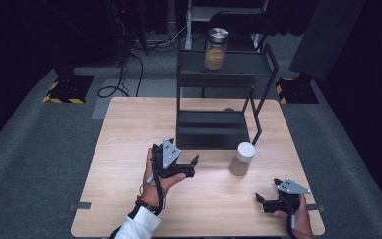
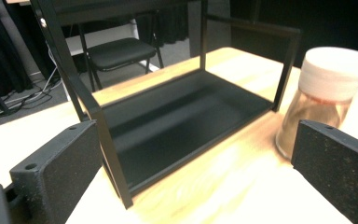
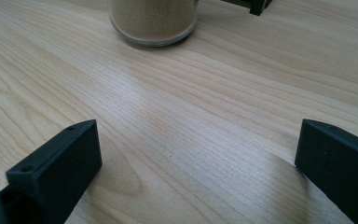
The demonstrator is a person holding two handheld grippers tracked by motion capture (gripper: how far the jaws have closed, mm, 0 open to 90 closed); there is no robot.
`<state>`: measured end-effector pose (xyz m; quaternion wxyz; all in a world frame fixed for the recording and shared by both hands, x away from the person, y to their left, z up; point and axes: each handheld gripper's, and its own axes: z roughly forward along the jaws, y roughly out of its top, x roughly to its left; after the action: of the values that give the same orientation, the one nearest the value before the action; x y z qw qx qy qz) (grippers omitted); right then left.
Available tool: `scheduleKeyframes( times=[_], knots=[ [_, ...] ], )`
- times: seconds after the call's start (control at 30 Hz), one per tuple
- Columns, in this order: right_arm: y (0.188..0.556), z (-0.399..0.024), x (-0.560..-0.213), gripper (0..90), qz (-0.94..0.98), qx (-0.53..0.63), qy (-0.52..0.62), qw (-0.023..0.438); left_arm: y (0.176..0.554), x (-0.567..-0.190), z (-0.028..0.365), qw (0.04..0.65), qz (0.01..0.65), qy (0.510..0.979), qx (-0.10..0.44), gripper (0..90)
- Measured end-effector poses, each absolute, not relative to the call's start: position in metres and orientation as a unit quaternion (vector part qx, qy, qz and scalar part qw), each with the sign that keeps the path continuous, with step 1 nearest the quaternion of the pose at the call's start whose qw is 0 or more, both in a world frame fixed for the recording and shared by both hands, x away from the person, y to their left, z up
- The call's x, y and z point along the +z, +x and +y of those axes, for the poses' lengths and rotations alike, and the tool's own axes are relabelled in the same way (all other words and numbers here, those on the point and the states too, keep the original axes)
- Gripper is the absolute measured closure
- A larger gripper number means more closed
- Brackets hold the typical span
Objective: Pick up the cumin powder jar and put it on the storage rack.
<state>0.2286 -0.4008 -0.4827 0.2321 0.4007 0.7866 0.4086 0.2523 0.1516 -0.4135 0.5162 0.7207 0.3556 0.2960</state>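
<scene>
A glass jar with a white lid (image 1: 241, 159), filled with tan powder, stands on the wooden table (image 1: 129, 129) just right of a black two-shelf rack (image 1: 214, 130). A second jar with a silver lid (image 1: 215, 49) sits on the rack's upper shelf. My left gripper (image 1: 193, 167) hovers left of the white-lidded jar, open and empty, facing the rack's lower shelf (image 2: 182, 121) and the jar (image 2: 326, 98). My right gripper (image 1: 267, 190) is near the table's front right corner, open and empty. Its jaws point at the jar's base (image 3: 154, 21).
One foot of the rack (image 3: 254, 4) stands just beyond the jar. Behind the table are a chair (image 2: 119, 49), cables on the grey floor (image 1: 119, 84) and stand bases with yellow-black tape (image 1: 64, 92).
</scene>
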Motion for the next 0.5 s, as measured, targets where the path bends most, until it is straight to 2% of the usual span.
scheduleKeyframes(
  times=[0.5],
  knots=[
    [0.228, -0.400, -0.483, 0.0, 0.786, 0.409, 0.400, 0.234, 0.239, -0.455, 0.162, 0.494, 0.384, 0.734, 0.264, 1.5]
  ],
)
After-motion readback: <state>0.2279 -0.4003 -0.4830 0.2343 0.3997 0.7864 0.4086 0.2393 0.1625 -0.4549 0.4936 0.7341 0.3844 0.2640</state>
